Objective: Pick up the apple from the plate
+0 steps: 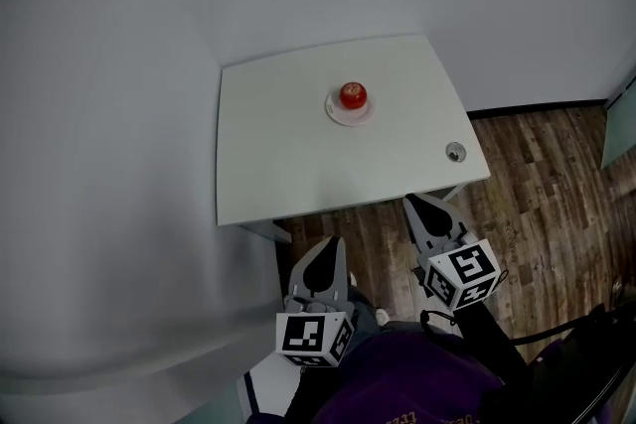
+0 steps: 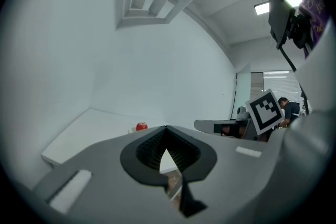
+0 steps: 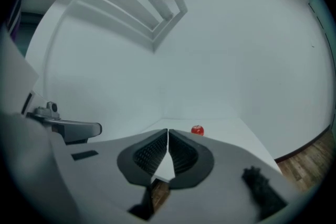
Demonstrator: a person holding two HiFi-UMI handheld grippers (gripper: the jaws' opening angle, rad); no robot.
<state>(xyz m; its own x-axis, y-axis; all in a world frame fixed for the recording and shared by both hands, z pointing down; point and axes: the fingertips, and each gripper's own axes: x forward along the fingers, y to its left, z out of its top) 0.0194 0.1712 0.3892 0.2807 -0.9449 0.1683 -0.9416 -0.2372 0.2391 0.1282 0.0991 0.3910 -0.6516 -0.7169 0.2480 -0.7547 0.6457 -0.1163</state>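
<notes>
A red apple [image 1: 353, 95] sits on a small white plate [image 1: 349, 116] near the middle of a white table [image 1: 288, 144]. Both grippers hang over the wooden floor, short of the table's near edge. My left gripper [image 1: 325, 247] is shut, tips touching, with nothing held. My right gripper [image 1: 415, 202] is shut and empty too, its tips just at the table edge. In the left gripper view the apple [image 2: 142, 126] shows far off beyond the closed jaws [image 2: 166, 127]. The right gripper view has the apple [image 3: 197, 130] slightly right of the closed jaw tips [image 3: 168, 130].
A small round metal fitting [image 1: 455, 151] sits in the table's near right corner. White walls close the table in at the back and left. Wooden floor [image 1: 556, 174] lies to the right. A person stands in the far background of the left gripper view.
</notes>
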